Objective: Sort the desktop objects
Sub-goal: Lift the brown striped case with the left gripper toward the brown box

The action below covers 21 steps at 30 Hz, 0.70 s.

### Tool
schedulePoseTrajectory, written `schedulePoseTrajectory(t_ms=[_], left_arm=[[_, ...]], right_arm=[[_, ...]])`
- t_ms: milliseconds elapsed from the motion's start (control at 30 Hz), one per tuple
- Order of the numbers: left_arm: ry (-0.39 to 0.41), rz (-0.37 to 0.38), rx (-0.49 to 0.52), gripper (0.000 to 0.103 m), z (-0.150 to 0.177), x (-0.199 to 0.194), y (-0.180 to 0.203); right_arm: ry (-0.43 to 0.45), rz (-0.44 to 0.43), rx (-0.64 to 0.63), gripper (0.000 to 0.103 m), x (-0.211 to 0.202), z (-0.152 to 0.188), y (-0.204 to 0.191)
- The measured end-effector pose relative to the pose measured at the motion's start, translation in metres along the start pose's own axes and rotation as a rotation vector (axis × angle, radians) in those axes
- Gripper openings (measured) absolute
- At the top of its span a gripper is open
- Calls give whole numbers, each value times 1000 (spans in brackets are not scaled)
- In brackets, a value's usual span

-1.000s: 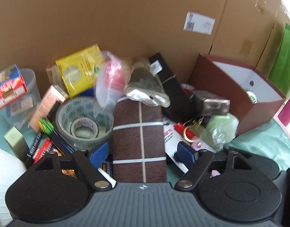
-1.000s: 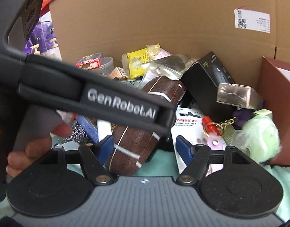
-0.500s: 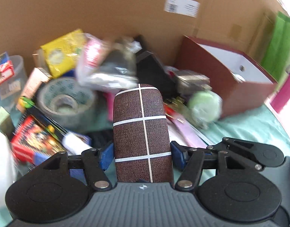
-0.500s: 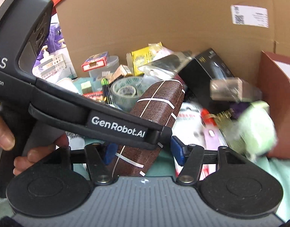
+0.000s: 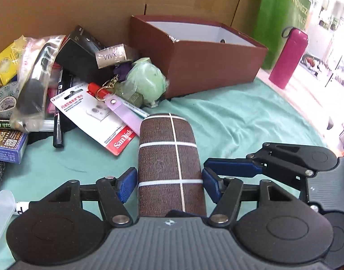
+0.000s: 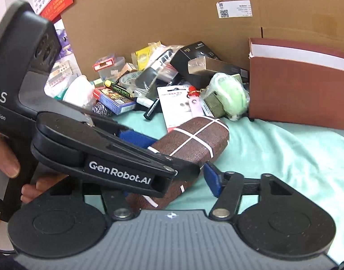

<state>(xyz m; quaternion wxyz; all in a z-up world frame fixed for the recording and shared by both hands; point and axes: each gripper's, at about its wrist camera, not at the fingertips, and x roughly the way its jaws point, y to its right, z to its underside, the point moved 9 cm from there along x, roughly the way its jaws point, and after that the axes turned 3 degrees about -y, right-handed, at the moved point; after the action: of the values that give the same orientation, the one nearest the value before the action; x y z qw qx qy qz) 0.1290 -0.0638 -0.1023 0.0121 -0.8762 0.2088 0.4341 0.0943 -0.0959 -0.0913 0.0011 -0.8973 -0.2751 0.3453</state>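
Note:
My left gripper (image 5: 168, 185) is shut on a brown glasses case (image 5: 169, 164) with white grid lines, held above the green cloth (image 5: 250, 121). The case also shows in the right wrist view (image 6: 194, 139), with the left gripper's body in front of it. My right gripper (image 6: 169, 180) is open, its jaws on either side of the case's near end, not pressing it. A pile of desk objects lies to the left: a SanDisk card pack (image 5: 93, 114), a green ball in plastic (image 5: 147, 83), a tape roll (image 5: 3, 96).
An open brown box (image 5: 205, 54) stands behind on the right, also seen in the right wrist view (image 6: 300, 83). A cardboard wall (image 5: 59, 0) closes the back. A pink bottle (image 5: 288, 56) and a green bag (image 5: 282, 18) stand far right.
My left gripper closed on the brown case, lifted it out of the pile and carried it right and back over the cloth. The right gripper stayed open beside it.

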Motion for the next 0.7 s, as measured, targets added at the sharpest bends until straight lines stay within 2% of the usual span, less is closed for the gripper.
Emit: schedulePoseTrajectory(t_ms=[100,167,200,267,300,433,533,700], left_arm=[[-35,16,-31,76,4,5,-8],[-63,40,-58,76,7,12,-11],[-58,51,-66,74,8,11,-10],[-59,67,-65,65,7,11,-8],[-63,60,-75,64,5,11,-7],[-47,69,-83,64,-2,4,3],[0,93,-71,63,-15,-9,17],[107,126,-22,63,-63,-23,47]], right_arm=[[-8,-29,28,73,2,4,0],[-23,-67,59,75,4,9,3],[-32,-91,79,77,7,11,5],[-47,-135,144,77,16,13,7],[-36,-149,158,74,17,14,7],[-20,-135,164,67,14,10,10],[21,-109,142,64,-2,3,15],[113,-9,49,64,-36,-25,29]])
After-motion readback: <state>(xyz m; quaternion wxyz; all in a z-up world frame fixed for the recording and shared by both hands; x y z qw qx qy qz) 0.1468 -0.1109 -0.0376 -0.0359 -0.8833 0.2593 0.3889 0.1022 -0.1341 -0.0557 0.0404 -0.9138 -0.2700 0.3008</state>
